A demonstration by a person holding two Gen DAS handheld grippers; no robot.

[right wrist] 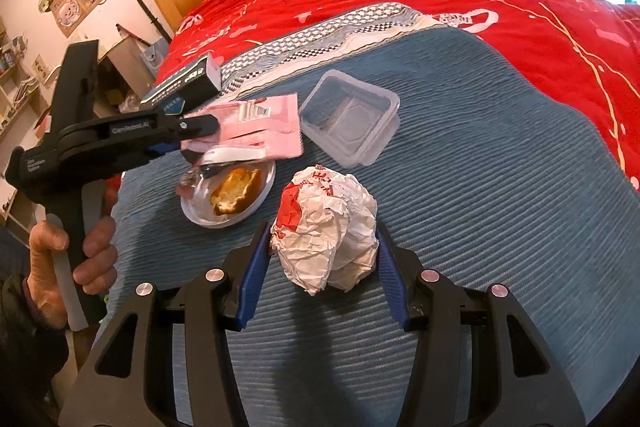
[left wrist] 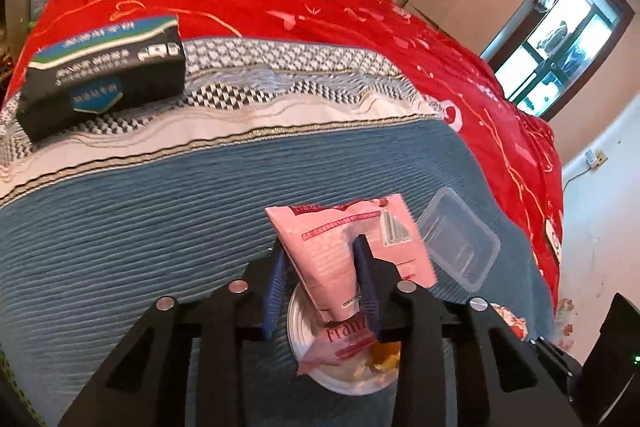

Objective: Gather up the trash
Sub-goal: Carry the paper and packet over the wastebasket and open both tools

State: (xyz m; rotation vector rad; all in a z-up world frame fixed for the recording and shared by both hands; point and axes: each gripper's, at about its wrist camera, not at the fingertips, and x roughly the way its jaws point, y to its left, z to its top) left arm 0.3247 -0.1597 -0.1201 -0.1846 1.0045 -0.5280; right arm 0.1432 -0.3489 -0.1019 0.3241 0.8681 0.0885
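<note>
My left hand-held gripper pinches the pink wrapper clear of the plate; my right hand-held gripper clamps the paper ball for carrying.

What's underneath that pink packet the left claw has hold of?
Below the pink packet sits a white plate with a half-eaten pastry. The packet hides the plate's far edge.
</note>
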